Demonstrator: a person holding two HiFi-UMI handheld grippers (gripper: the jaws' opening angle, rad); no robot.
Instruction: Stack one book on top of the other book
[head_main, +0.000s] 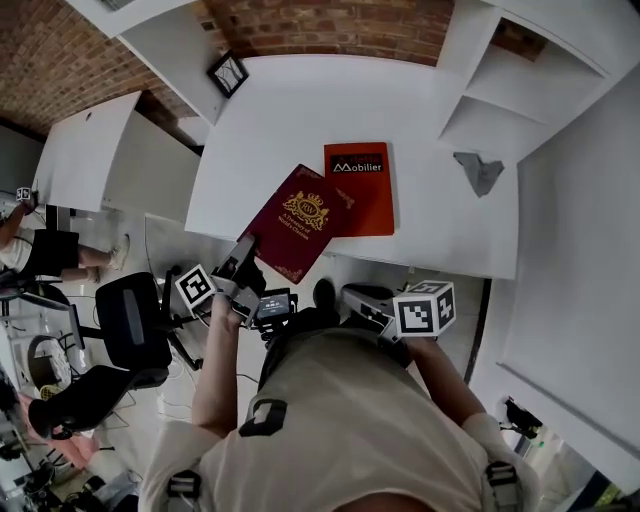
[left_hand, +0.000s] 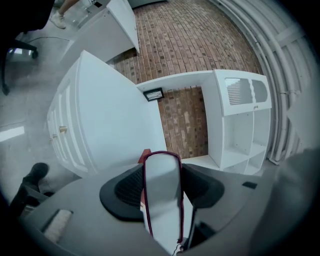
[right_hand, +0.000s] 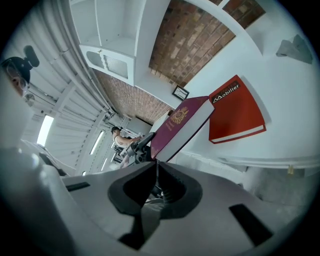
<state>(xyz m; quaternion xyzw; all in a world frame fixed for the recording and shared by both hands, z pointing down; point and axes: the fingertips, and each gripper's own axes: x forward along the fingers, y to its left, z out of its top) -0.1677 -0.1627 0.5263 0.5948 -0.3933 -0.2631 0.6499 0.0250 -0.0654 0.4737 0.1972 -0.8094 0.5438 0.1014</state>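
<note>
An orange-red book (head_main: 362, 190) lies flat near the front edge of the white table (head_main: 280, 110). A maroon book with a gold crest (head_main: 300, 222) is tilted, half past the table's front edge, and its far corner overlaps the red book's left side. My left gripper (head_main: 245, 262) is shut on its near corner. In the left gripper view the maroon book's page edge (left_hand: 162, 195) fills the gap between the jaws. My right gripper (head_main: 352, 295) hangs below the table edge, jaws together with nothing in them (right_hand: 154, 167). From there I see the maroon book (right_hand: 180, 127) raised beside the red book (right_hand: 237, 110).
A grey folded paper shape (head_main: 480, 172) lies on the table's right side. A small framed picture (head_main: 228, 72) stands at the back left, and white shelves (head_main: 520, 90) rise at the right. A black office chair (head_main: 130, 320) stands on the floor at the left.
</note>
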